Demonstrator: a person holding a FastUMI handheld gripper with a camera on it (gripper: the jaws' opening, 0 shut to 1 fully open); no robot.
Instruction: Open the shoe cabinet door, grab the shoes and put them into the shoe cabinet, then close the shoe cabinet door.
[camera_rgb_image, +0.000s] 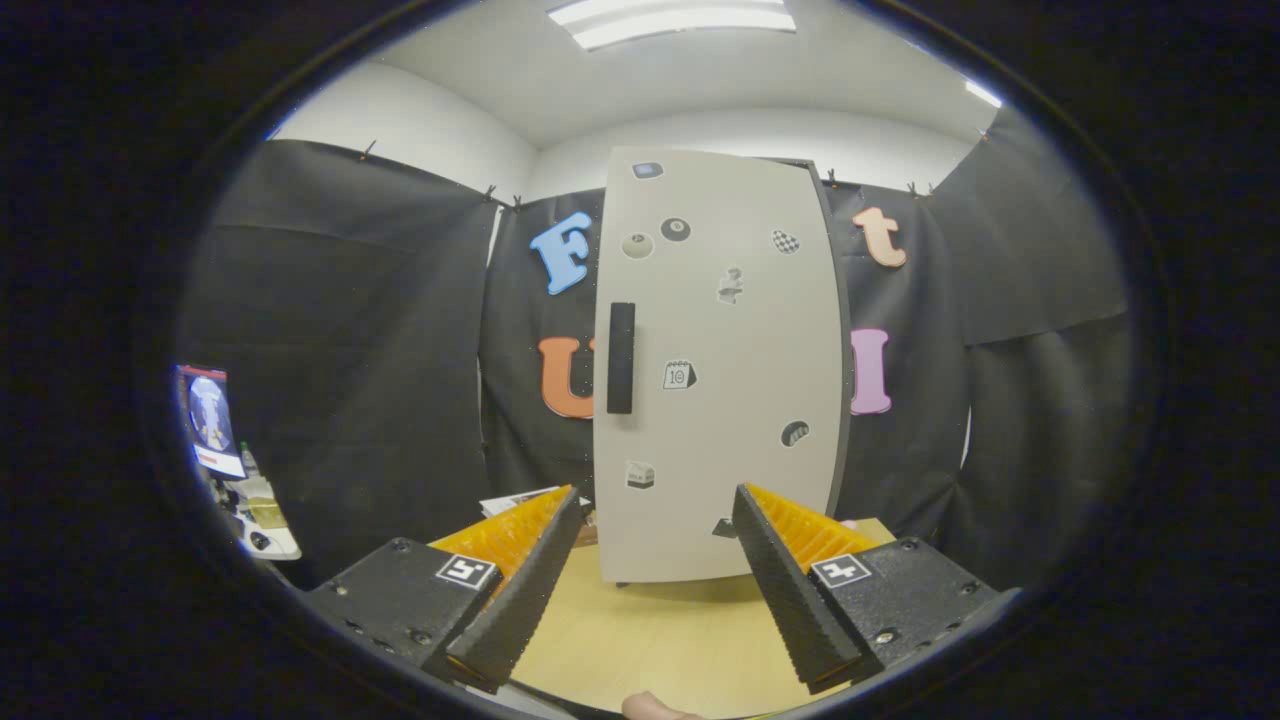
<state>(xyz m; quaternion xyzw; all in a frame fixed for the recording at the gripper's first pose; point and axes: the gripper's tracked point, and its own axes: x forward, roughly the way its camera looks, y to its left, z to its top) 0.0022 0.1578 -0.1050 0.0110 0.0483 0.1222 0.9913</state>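
The cabinet (715, 365) interior is hidden behind its shut door (720, 400). The papers (520, 500) are partly covered by the left finger (520, 590) of the spread gripper (655, 510). The clutter (245, 500) at lower left is too small to be identified.

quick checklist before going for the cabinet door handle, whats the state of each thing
1. Shoe cabinet door closed, ready to be opened: ok, it sits flat and shut.
2. Handle in view and unblocked: ok, a dark upright bar near the door's left edge.
3. Tongs open wide enough to take the handle: ok, fingers spread, nothing between them.
4. Tongs lined up with the handle: not ok, the handle sits above and beyond the left finger, not between the two.
5. Path over the table to the door free: ok, bare wood ahead of the fingers.
6. Shoes located for the later step: cannot tell.
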